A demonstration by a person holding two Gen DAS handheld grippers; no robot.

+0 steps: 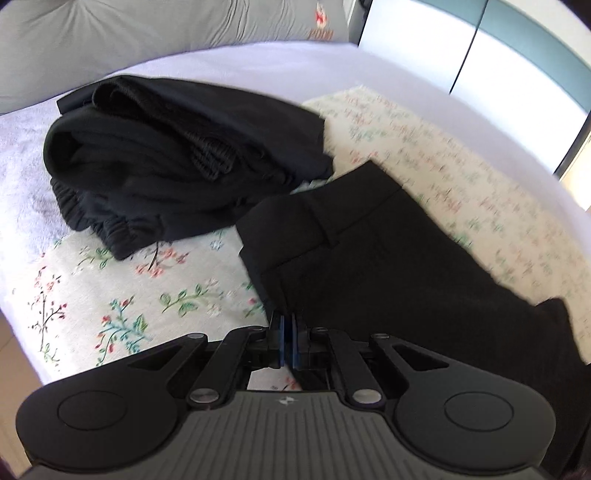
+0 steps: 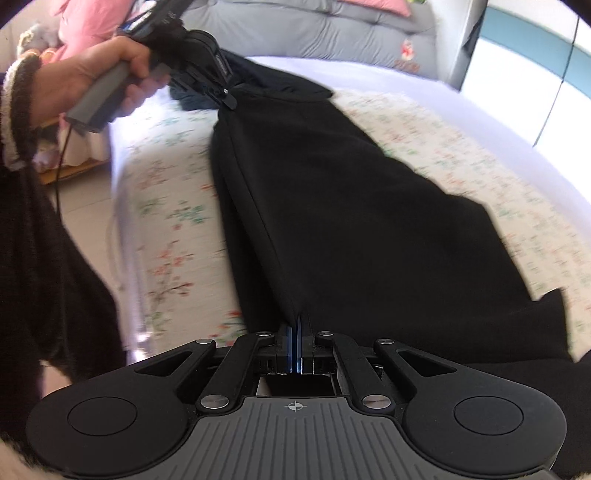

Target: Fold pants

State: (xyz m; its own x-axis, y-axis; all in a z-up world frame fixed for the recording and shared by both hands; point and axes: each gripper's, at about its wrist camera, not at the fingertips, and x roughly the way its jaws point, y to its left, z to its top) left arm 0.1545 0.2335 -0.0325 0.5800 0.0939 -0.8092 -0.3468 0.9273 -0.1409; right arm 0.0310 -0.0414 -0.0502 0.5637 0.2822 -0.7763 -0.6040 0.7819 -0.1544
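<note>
Writing: the grey cushion [image 1: 155, 33] at the head of the bed carries a red-orange emblem [image 1: 320, 18] with orange letters under it; the letters are too blurred to read. The same emblem shows in the right wrist view. No other label legible. Black pants [image 2: 351, 206] lie stretched on the floral sheet [image 1: 122, 295], which covers a lilac bed sheet [image 1: 240, 66]. Long axis runs from the near edge of the right wrist view up and left toward the left gripper [image 2: 229, 101]; a side seam follows that line. In the left wrist view the end nearest the camera shows a flat band with a fold or flap. Left gripper [image 1: 288, 325]: jaws drawn close, clamped on the edge of the pants fabric. Right gripper [image 2: 297, 332]: jaws together, pinching the pants edge at the seam. The person's left hand [image 2: 92, 81] grips the handle of the left tool; a fuzzy cuff [image 2: 18, 110] shows at the wrist. A separate heap of black clothes [image 1: 177, 158] sits beyond the pants, near the cushion.
</note>
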